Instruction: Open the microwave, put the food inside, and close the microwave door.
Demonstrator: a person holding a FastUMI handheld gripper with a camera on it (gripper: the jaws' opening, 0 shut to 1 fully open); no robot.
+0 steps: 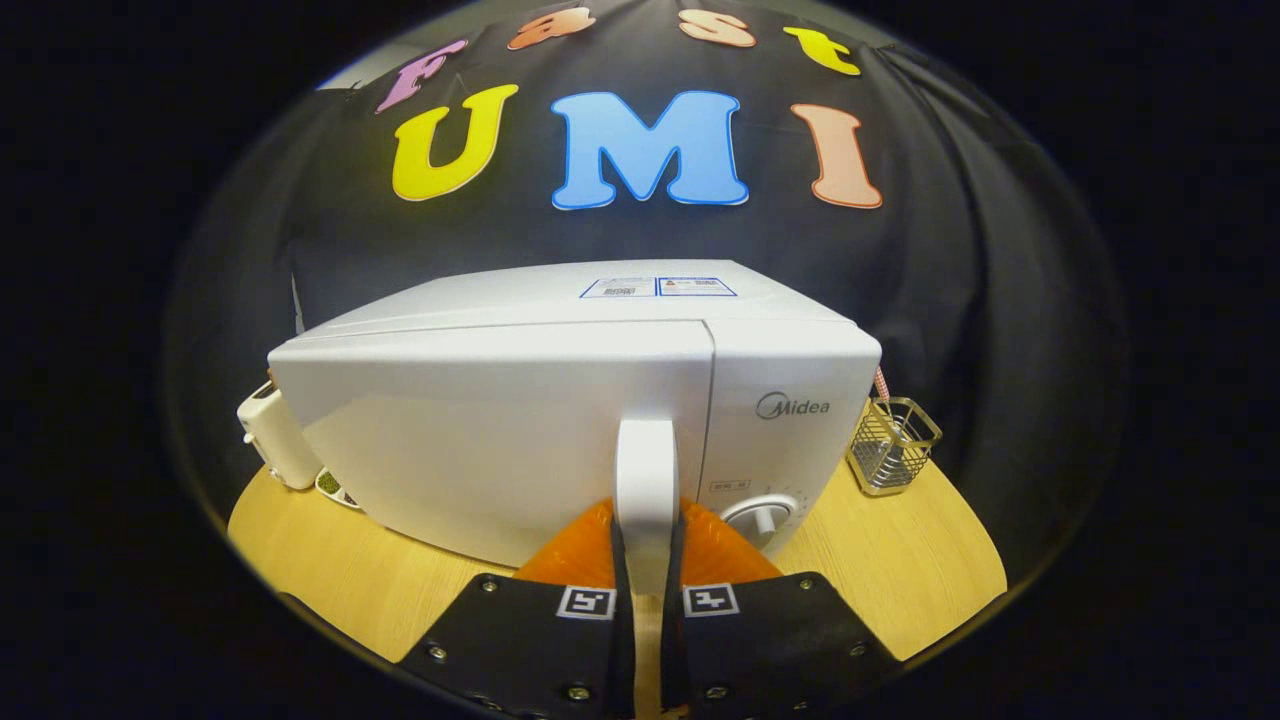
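Clamped on both sides of the white vertical door handle (646, 480), the gripper (647, 560) has its two fingers drawn narrow around it, low on the handle. Just beyond them stands the white box-shaped microwave (520, 400) on the pale wooden table (330, 570), its door shut and a round white dial (764, 517) to the right of the handle. Farther off, a small wire-mesh holder (893, 444) sits at the microwave's right and a white plastic appliance (272, 432) at its left.
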